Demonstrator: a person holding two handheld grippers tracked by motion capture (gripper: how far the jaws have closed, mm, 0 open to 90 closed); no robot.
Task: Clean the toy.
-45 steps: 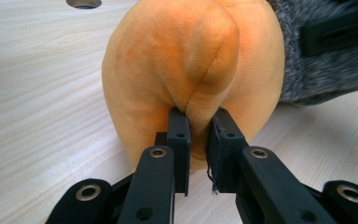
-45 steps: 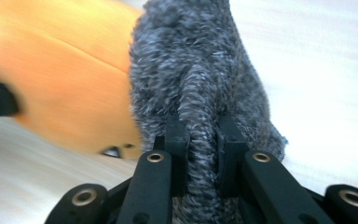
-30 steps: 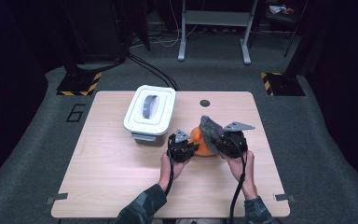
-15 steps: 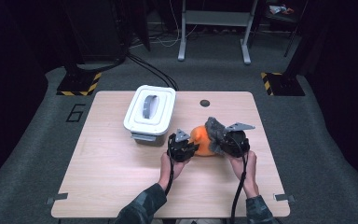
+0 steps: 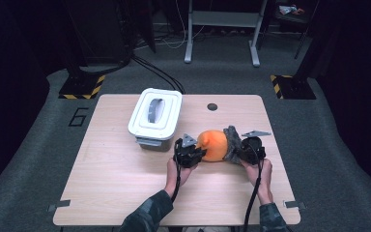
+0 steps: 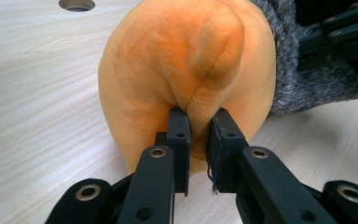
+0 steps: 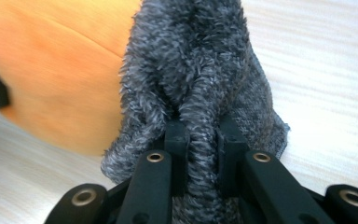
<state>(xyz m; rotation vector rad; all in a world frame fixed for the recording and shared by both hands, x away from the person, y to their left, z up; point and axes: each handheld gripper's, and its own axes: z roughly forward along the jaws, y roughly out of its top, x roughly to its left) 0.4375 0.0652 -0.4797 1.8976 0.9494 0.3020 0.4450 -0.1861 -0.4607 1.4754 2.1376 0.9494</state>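
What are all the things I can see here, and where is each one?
plush toy: one, orange, on the table's middle, between both grippers
fuzzy cloth: one, grey, against the toy's right side
lidded box: one, white with grey handle, far left of the toy
table: one, light wood, round hole near the far edge
left gripper: one, black, shut on a fold of the toy
right gripper: one, black, shut on the cloth

My left gripper (image 5: 189,153) and right gripper (image 5: 249,148) are black, grey-plated, with brass-ringed screws, black cables and camouflage sleeves (image 5: 147,217).
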